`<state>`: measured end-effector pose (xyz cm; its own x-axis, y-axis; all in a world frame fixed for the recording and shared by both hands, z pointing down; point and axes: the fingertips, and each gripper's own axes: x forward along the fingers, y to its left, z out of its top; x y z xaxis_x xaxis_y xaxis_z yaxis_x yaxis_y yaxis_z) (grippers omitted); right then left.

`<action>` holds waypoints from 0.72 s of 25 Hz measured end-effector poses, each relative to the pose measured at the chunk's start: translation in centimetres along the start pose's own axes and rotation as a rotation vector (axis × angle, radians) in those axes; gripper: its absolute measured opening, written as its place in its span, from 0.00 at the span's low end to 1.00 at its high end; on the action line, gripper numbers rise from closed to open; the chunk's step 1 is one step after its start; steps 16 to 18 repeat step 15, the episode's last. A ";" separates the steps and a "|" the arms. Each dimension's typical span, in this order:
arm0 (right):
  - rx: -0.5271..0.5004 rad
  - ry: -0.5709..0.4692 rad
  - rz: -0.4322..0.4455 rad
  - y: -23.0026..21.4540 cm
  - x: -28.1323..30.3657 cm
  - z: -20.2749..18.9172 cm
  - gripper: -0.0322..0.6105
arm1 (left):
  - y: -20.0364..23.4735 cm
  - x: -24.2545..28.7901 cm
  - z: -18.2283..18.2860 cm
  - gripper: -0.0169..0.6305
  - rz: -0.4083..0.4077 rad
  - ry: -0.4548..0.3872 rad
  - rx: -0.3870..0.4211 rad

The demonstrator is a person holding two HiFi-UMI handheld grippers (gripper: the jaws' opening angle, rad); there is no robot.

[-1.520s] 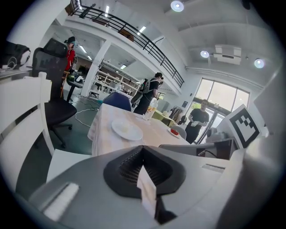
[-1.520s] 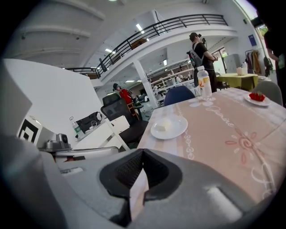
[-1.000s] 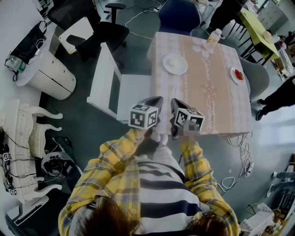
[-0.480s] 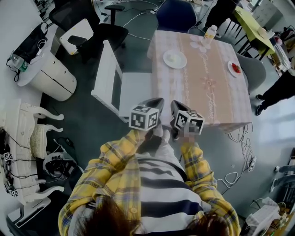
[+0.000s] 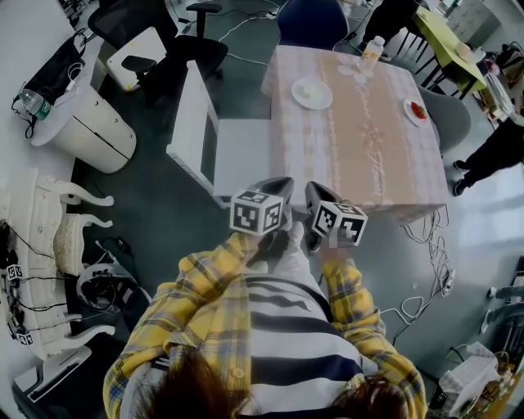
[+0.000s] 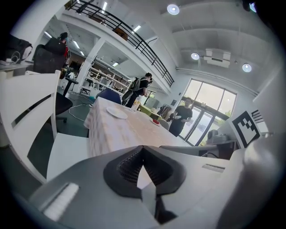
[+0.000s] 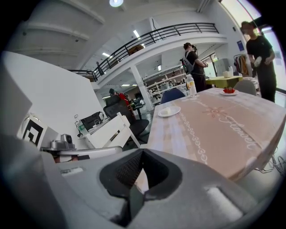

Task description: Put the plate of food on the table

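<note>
Both grippers are held close together in front of the person's chest, just short of the near edge of the table [image 5: 368, 155]. Left gripper [image 5: 278, 185]: jaws closed, tips meeting, nothing between them, confirmed in its own view [image 6: 143, 150]. Right gripper [image 5: 316, 190]: same, jaws together and empty [image 7: 142, 153]. Both point toward the table, above the floor and not over the tabletop.

The table has a pink patterned cloth. Two plates of food are on it:
- The left plate [image 5: 312, 93] is at the far left, with pale food on it. It also shows in the left gripper view [image 6: 117, 113] and the right gripper view [image 7: 169, 111].
- The right plate [image 5: 417, 111] is at the far right edge, with red food [image 7: 229, 91].

They are well apart from each other and far from both grippers. A bottle [image 5: 373, 51] stands upright at the far edge.

A white chair [image 5: 214, 147] stands just beside the table's left side. A blue chair [image 5: 315, 20] is at the far side. Another person [image 5: 491, 151] stands right of the table. Cables [image 5: 422, 278] lie on the floor near the table's near right corner.
</note>
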<state>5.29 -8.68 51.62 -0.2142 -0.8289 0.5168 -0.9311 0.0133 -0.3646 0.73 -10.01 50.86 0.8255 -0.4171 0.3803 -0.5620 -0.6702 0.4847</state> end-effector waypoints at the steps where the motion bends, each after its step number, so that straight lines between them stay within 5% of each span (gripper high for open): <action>1: 0.000 -0.003 0.001 0.2 -0.2 0.0 0.05 | 0.0 -0.2 -0.1 0.03 0.000 -0.001 0.000; 18: -0.006 -0.026 -0.009 0.6 -2.2 -0.3 0.05 | -1.5 -1.2 -0.8 0.03 -0.024 -0.012 -0.007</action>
